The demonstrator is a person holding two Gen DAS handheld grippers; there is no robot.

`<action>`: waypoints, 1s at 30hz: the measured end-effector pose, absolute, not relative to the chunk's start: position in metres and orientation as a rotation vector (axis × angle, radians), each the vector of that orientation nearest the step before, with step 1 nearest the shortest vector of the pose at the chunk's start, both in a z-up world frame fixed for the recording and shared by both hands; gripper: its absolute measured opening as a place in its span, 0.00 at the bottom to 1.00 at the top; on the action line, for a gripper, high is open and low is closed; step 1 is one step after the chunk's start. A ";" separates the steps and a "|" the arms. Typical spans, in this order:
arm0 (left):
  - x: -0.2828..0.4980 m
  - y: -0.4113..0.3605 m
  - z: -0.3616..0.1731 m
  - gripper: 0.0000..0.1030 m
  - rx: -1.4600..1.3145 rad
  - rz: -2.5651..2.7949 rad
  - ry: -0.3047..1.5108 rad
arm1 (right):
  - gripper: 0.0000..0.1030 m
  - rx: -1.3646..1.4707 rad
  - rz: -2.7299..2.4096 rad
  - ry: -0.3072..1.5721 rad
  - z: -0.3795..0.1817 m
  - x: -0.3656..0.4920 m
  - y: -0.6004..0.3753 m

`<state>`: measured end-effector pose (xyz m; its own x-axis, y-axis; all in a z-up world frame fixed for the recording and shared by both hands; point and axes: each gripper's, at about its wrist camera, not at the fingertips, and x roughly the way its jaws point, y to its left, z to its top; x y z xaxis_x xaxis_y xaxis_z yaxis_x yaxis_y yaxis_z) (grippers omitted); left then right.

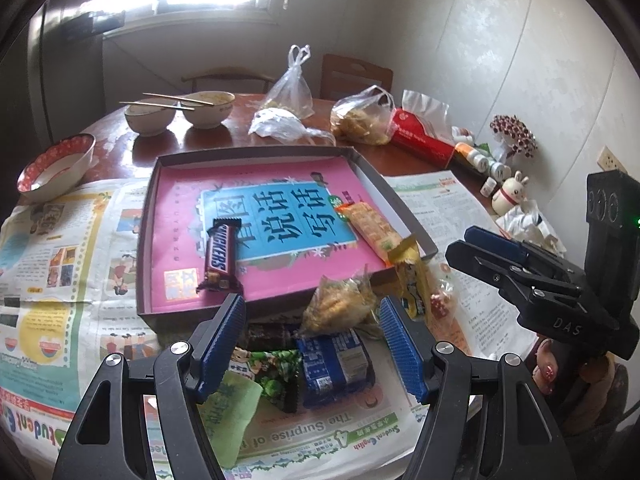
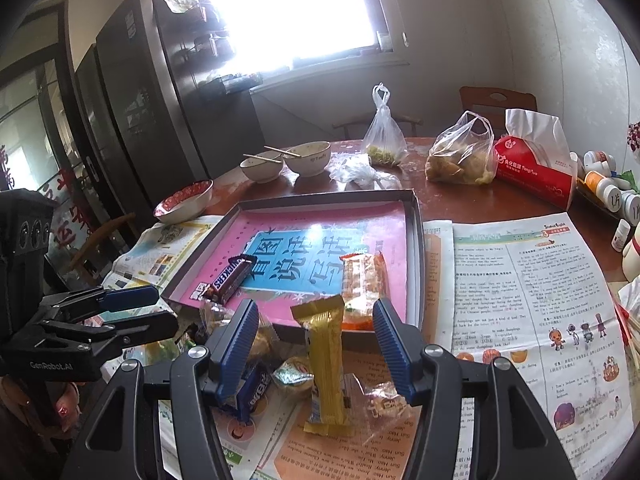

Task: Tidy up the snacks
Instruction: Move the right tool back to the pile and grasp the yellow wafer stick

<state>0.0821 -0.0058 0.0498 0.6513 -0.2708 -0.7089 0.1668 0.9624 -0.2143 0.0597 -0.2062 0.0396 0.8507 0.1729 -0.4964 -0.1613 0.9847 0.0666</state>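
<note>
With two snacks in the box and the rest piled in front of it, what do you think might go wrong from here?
1. The loose snacks overlap: the blue packet lies against the green wrapper, so the left gripper, jaws open above them, may catch two.
2. The yellow bar leans on the box edge; a nudge from the right gripper might tip it.
3. The newspaper underneath could slide or bunch up.

Window [image 2: 296,8] blown out white; nothing beyond it legible. Small bottles [image 2: 612,192] at the bench's right side cut by the right wrist frame edge, labels unreadable. Dark-wrapped snack [image 1: 268,336] largely covered by the left blue finger [image 1: 224,344] and the green packet [image 1: 272,364]. Contents of the far bowls [image 1: 180,112] not discernible.
</note>
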 end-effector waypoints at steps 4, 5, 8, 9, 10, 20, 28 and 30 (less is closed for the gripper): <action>0.082 -0.013 0.046 0.69 -0.117 -0.257 0.837 | 0.57 0.021 0.177 0.528 0.039 0.057 -0.207; 0.083 -0.014 0.045 0.69 -0.115 -0.258 0.840 | 0.57 0.020 0.178 0.528 0.039 0.056 -0.207; 0.084 -0.016 0.042 0.69 -0.111 -0.262 0.850 | 0.57 0.013 0.177 0.532 0.038 0.055 -0.207; 0.085 -0.018 0.040 0.69 -0.109 -0.261 0.854 | 0.57 0.013 0.178 0.534 0.037 0.055 -0.207; 0.085 -0.019 0.039 0.69 -0.105 -0.260 0.856 | 0.57 0.014 0.179 0.537 0.036 0.056 -0.208; 0.093 -0.031 0.024 0.69 -0.086 -0.276 0.891 | 0.57 -0.014 0.180 0.570 0.026 0.058 -0.205; 0.101 -0.030 0.012 0.69 -0.124 -0.284 0.909 | 0.57 -0.013 0.192 0.605 0.018 0.065 -0.207; 0.102 -0.029 0.012 0.69 -0.130 -0.286 0.907 | 0.57 -0.015 0.191 0.613 0.016 0.067 -0.208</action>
<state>0.1017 -0.0295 0.0116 0.5813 -0.2985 -0.7570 0.1889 0.9544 -0.2312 0.0667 -0.2077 0.0158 0.8006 0.1739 -0.5735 -0.1826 0.9823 0.0430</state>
